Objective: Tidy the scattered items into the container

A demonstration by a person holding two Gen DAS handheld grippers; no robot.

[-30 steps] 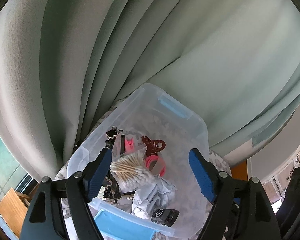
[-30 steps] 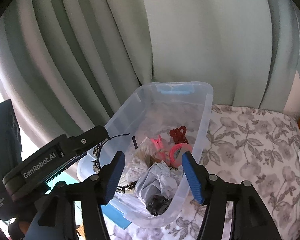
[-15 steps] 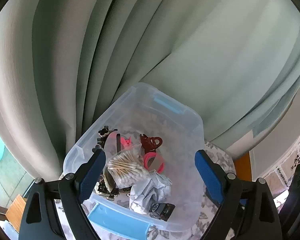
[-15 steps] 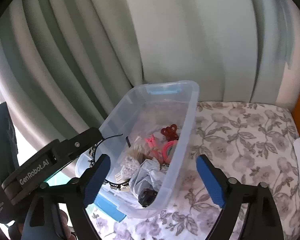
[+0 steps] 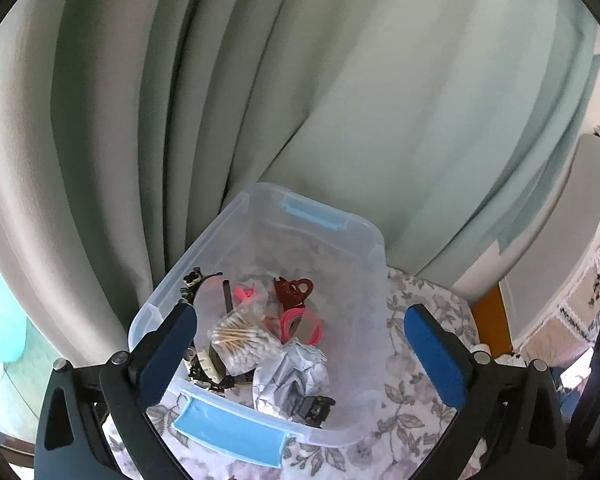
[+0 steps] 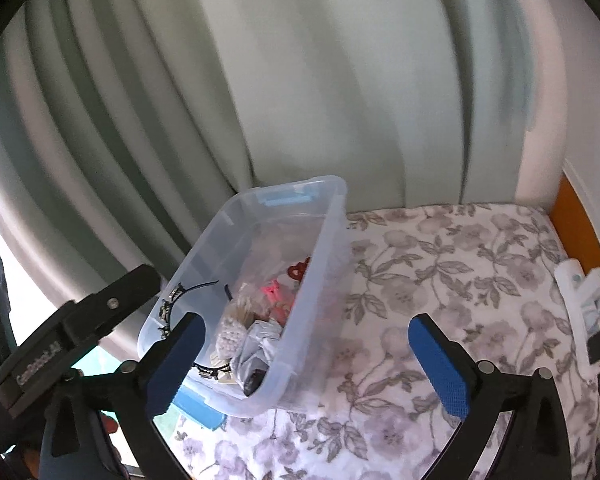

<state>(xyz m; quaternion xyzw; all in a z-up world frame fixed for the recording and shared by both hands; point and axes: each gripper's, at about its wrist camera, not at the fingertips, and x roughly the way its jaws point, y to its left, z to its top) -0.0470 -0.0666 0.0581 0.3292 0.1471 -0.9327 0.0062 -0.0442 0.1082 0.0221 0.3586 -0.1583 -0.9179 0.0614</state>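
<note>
- Clear plastic bin [image 5: 374,240] sits at twelve o'clock from the left gripper [image 5: 300,344], nearer than the right gripper [image 6: 306,360], which sees it at ten.
- Both jaws have just been opening wide, nothing between them.
- Cotton swabs [image 5: 242,334] lie inside.

We can read one marking: white lettering "GenRobot.AI", somewhat blurred, along the black plastic body of the left tongs [image 6: 76,344], seen at the lower left of the right wrist view. Nothing else legible.
</note>
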